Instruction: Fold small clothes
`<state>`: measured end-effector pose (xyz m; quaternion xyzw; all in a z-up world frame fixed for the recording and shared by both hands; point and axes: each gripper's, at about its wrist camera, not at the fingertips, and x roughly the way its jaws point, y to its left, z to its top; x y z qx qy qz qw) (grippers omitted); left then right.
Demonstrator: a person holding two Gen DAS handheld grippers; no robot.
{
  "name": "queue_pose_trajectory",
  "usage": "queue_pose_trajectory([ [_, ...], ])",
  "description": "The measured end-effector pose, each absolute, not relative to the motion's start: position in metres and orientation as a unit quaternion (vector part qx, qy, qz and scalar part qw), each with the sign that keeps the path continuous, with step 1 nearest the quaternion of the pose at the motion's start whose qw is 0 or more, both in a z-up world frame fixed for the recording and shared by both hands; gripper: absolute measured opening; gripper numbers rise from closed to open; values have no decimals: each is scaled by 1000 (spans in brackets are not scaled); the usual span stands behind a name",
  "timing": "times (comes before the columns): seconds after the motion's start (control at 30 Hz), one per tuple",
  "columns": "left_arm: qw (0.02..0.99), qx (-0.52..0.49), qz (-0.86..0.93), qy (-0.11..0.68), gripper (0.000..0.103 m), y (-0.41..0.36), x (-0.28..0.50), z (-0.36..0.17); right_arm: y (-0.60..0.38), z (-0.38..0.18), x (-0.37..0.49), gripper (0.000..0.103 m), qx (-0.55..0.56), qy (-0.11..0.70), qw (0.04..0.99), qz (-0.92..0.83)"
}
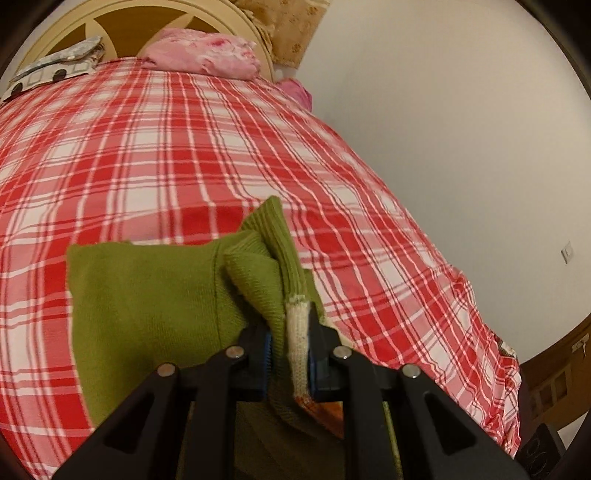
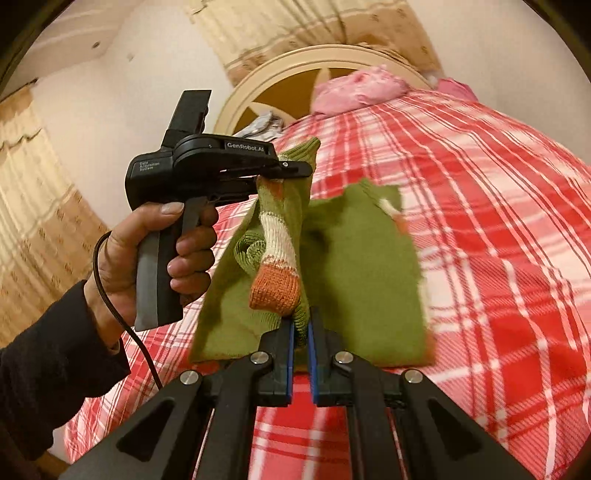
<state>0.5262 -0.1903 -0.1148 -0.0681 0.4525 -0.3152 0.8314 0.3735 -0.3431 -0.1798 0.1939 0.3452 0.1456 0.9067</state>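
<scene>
Left gripper (image 1: 290,354) and right gripper (image 2: 301,332) each pinch the green knitted sweater (image 2: 362,266); its body hangs forward over the red plaid bedspread (image 2: 480,184).

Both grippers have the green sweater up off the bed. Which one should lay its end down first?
Probably the right gripper: it grips the green sweater low, near the plaid bedspread; the left gripper holds higher.

plaid bedspread (image 1: 184,166), pink pillow (image 1: 201,53), headboard (image 1: 122,26)
</scene>
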Motion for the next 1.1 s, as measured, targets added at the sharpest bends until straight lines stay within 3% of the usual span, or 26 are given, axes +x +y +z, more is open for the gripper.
queue_pose_trajectory([
  [0.33, 839, -8, -311, 446, 20, -232, 518, -123, -378, -200, 374, 5, 254, 361, 889, 124],
  [0.5, 850, 26, -330, 409, 40, -240, 496, -107, -392, -215, 373, 5, 288, 381, 871, 113],
  [0.57, 858, 40, -331, 389, 63, -235, 484, -98, -395, -218, 373, 6, 297, 384, 866, 116],
  [0.63, 871, 57, -326, 364, 69, -222, 467, -91, -398, -219, 372, 8, 299, 386, 865, 114],
  [0.67, 875, 64, -321, 357, 71, -216, 461, -90, -399, -218, 371, 12, 298, 389, 865, 109],
  [0.73, 888, 83, -290, 348, 71, -197, 449, -93, -404, -212, 368, 35, 289, 387, 870, 94],
  [0.77, 893, 91, -274, 345, 73, -185, 441, -97, -406, -207, 365, 61, 285, 381, 875, 88],
  [0.8, 896, 99, -260, 345, 74, -177, 437, -102, -408, -200, 362, 68, 279, 368, 884, 79],
  [0.97, 906, 80, -209, 359, 75, -137, 416, -130, -394, -168, 374, 68, 210, 342, 913, 79],
  [1.03, 904, 57, -212, 366, 81, -129, 408, -138, -379, -161, 391, 67, 180, 343, 917, 97],
  [1.1, 904, 55, -209, 369, 85, -128, 402, -147, -370, -159, 410, 56, 173, 350, 914, 110],
])
